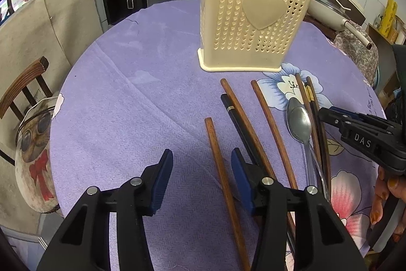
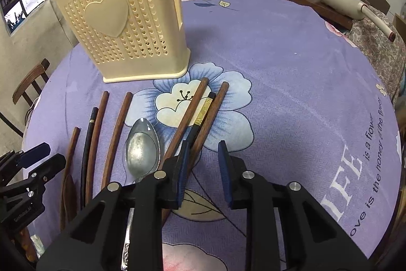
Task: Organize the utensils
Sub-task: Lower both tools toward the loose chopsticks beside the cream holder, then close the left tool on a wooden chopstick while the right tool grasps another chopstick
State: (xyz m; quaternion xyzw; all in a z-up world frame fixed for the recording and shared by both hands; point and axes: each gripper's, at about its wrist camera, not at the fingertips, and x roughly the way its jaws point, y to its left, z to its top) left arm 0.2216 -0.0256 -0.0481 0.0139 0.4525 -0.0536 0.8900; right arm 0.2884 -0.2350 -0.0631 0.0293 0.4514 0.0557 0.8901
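Starting out, by the look of it: nothing lifted yet, holder (image 2: 132, 24) apparently empty, though interior not visible.

Utensils all flat on cloth (image 2: 291, 62), fanned out just in front of holder. Spoon (image 2: 142, 151) bowl-up, roughly mid-fan. Left of spoon: four sticks, three brown chopsticks (image 1: 217, 159) and one black stick (image 2: 87, 144). Right of spoon: trio (image 2: 200, 116), two brown with one black gold-banded between, touching or nearly so, crossing the blue flower print.

Left gripper (image 1: 201, 179): jaws wide, holding nothing, low over cloth in front of holder, shortest brown chopstick running between the pads (image 1: 162, 182), not pinched.

Right gripper (image 2: 203, 174): jaws wide, holding nothing, hovering at near ends of the trio; left pad over the rightmost brown stick, gap mostly over bare cloth.

Step in hand, as judged: first pick, approach phase, both sides.

Next move calls for: lowering over a single stick, closing square across it, lifting, tipping upright, dropping into holder's open top. Trio lies tight, so risk of grabbing two or rolling a neighbour. Spoon likely best by the handle, mostly hidden under right gripper.
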